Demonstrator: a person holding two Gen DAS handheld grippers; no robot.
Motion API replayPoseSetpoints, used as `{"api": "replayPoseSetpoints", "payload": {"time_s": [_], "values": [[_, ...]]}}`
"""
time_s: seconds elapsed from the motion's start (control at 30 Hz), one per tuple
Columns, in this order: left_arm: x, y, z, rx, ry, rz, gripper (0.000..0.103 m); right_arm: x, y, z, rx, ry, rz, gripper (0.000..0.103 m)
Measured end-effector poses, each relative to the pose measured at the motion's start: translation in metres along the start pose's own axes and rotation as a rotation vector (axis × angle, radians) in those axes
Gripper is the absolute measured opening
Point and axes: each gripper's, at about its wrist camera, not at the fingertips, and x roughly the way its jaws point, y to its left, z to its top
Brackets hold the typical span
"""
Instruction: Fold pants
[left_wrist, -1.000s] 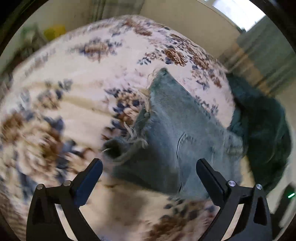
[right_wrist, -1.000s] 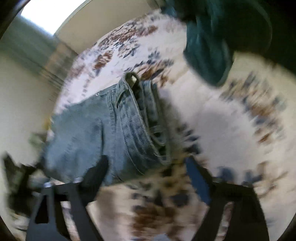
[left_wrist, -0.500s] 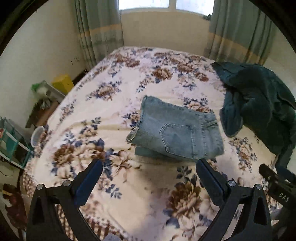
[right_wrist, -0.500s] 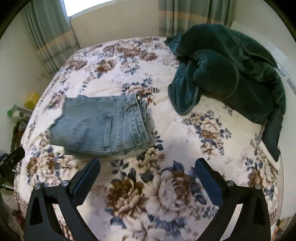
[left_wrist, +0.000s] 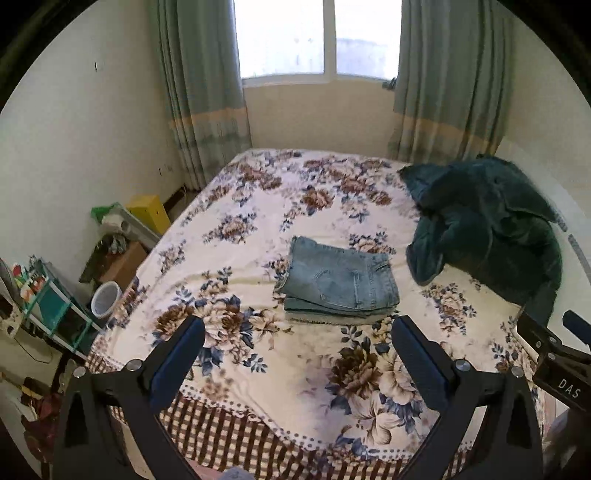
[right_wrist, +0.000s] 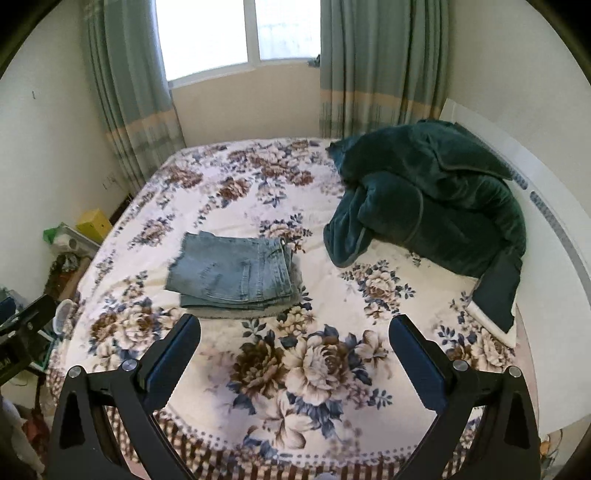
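The light blue denim pants (left_wrist: 340, 280) lie folded in a compact stack on the floral bedspread (left_wrist: 258, 362), back pocket up. They also show in the right wrist view (right_wrist: 232, 275). My left gripper (left_wrist: 297, 332) is open and empty, held well back above the bed's near edge. My right gripper (right_wrist: 295, 328) is open and empty too, likewise far back from the pants. The right gripper's body shows at the right edge of the left wrist view (left_wrist: 554, 354).
A dark green blanket (right_wrist: 432, 199) is heaped on the bed's right side by a white headboard (right_wrist: 546, 206). Left of the bed are a yellow box (left_wrist: 149, 212), a white bin (left_wrist: 107, 297) and a green rack (left_wrist: 55, 302). Curtains and a window are behind.
Both grippers have pulled far back and up from the folded pants, which were close between the fingers a second ago. The pants now lie still on the bed.
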Motion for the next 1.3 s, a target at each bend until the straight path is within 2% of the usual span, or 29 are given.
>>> {"api": "replayPoseSetpoints", "payload": {"time_s": [0.27, 0.53, 0.73, 1.3], "values": [[-0.071, 0.007, 0.000, 0.054, -0.088, -0.046, 0.103, -0.124, 0.010, -0.017, 0.000, -0.088, -0.013, 0.103], [-0.100, 0.018, -0.012, 0.052, -0.122, -0.076, 0.103, -0.195, 0.023, -0.024, 0.014, -0.134, 0.000, 0.103], [-0.104, 0.021, -0.023, 0.035, -0.114, -0.058, 0.103, -0.211, 0.032, -0.026, -0.003, -0.143, 0.002, 0.103], [-0.117, 0.025, -0.025, 0.030, -0.141, -0.036, 0.103, -0.203, 0.041, -0.026, -0.029, -0.139, 0.009, 0.103]]}}
